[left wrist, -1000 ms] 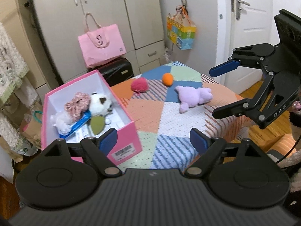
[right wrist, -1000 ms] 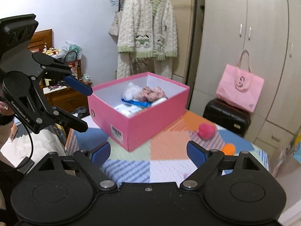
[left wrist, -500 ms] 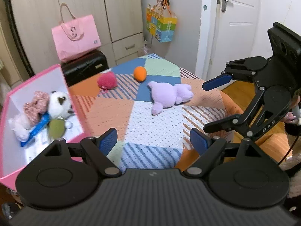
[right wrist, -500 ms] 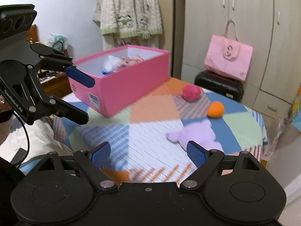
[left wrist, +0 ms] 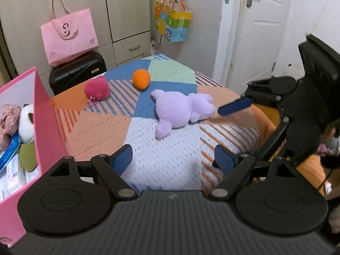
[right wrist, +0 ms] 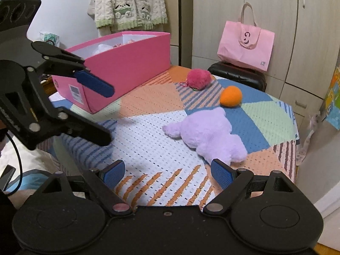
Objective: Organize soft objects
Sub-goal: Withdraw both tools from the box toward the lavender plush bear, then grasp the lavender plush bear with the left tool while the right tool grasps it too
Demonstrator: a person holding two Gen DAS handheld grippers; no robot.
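A purple plush toy lies on the patchwork table cover. An orange ball and a red pompom lie beyond it. A pink box at the left holds a panda plush and other soft items. My left gripper is open and empty, above the table in front of the purple toy. My right gripper is open and empty, its right finger close beside the purple toy; it also shows in the left wrist view.
A pink tote bag sits on a black suitcase behind the table. A colourful bag hangs on the wall by a white door. Wardrobes stand behind. A knitted cardigan hangs at the back.
Both grippers have swung right and moved in toward the purple plush toy. The pink box has slid to the left edge of the views. Both stay open.
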